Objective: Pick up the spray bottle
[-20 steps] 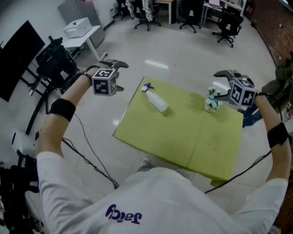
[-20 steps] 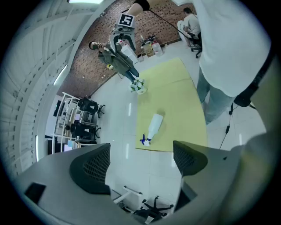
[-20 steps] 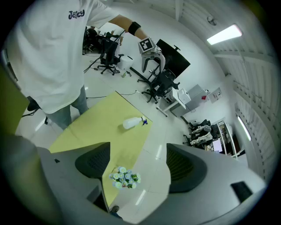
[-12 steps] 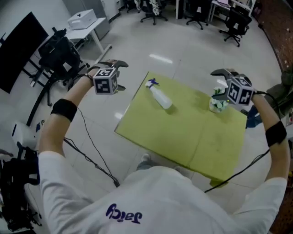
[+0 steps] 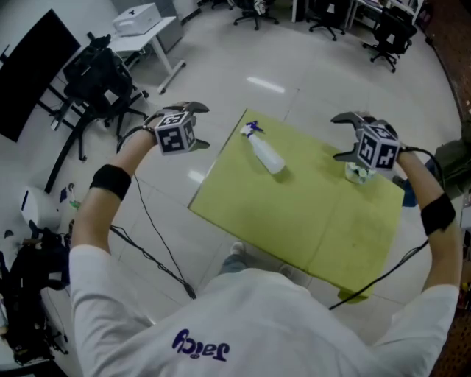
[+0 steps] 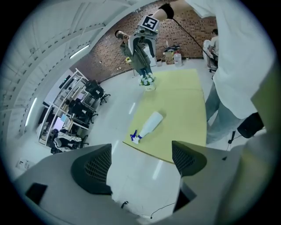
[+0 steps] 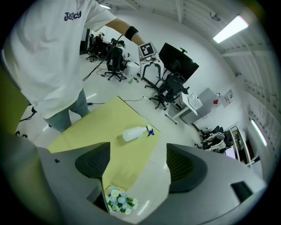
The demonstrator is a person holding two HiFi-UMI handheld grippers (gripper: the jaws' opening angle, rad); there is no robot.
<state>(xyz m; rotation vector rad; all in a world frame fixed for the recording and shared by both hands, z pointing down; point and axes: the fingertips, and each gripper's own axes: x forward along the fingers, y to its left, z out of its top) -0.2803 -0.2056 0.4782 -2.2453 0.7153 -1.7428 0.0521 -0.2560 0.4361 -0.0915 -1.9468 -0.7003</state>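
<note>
Spray bottle (image 5: pixel 265 154): on its side on the bench (image 5: pixel 309 213), between both claws, apart from each.
Left claw (image 5: pixel 196 127): released, empty.
Right claw (image 5: pixel 338 137): released, empty.

Yellow-green table (image 5: pixel 309 221) in middle of pale glossy floor (image 5: pixel 221 96); fold line runs near to far across its right part. Small pot of pale flowers (image 7: pixel 119 200) with green leaves, upright, near table's far right corner. Black monitor (image 5: pixel 29 81) at far left, black chair (image 5: pixel 99 77) just right of it. White desk (image 5: pixel 147 37) beyond, white box (image 5: pixel 136 16) on top. Black office chairs (image 5: pixel 390 29) along far side. Brick wall (image 5: pixel 449 37) at far right. Black cable (image 5: pixel 158 254) trails over floor left of table.
</note>
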